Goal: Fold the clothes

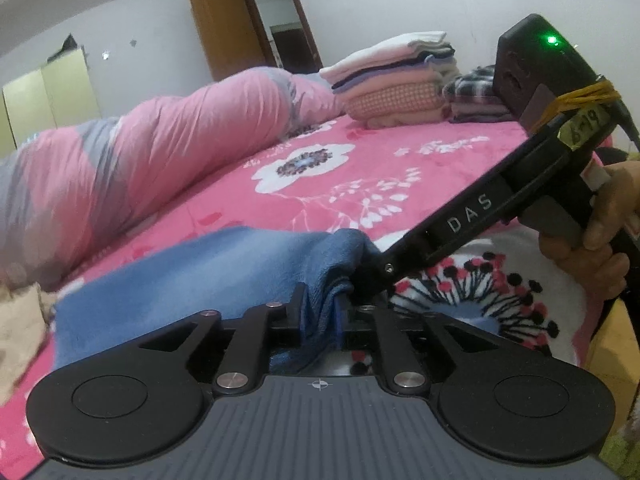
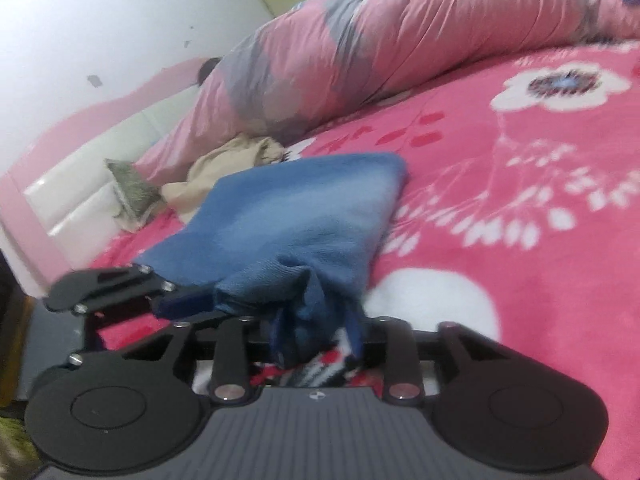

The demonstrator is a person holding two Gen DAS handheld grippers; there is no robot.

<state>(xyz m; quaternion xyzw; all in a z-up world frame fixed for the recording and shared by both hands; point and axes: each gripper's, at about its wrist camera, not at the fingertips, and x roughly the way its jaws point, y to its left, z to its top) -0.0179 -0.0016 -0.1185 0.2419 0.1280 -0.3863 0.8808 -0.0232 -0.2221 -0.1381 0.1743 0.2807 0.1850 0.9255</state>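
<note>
Cloth: blue garment point(image 2: 292, 216), already doubled over, lies on the pink floral bed point(image 1: 400, 184) near its front edge, short of the white flower print.
Near edge: bunched and lifted off the bed, drawn into both sets of fingers; the far edge rests flat.
Long axis: it seems to run away from the fingers toward the rolled pink quilt point(image 1: 132, 168).
Left gripper point(image 1: 320, 308): fingers narrowed on the gathered blue fold; whether the pads press it I cannot tell for sure, and they look slack.
Right gripper point(image 2: 316, 320): fingers close about a hanging bunch of the same edge, seemingly gripping it.
Spacing: the two grippers sit just beside each other on that edge, the right one crossing in from the side.
Nearer hand: neither is clearly nearer, since both are at the same corner.
Beyond: stack of folded clothes point(image 1: 396, 80) stands at the far side of the bed, well apart from the garment.
</note>
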